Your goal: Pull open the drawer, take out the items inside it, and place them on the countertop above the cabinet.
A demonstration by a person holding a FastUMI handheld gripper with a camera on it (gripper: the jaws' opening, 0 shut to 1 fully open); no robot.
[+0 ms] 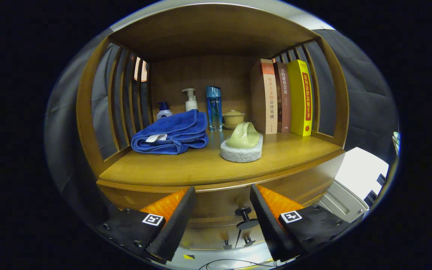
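Wooden cabinet fills our booth: its drawer sits shut under the countertop, its small dark knob just ahead of and between our gripper fingers, spread wide and holding nothing, with a blue towel and books above.

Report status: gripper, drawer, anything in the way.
Gripper open, holding nothing, fingers either side of drawer knob. Drawer appears shut. Countertop holds blue towel and scrub sponge; front edge bare.
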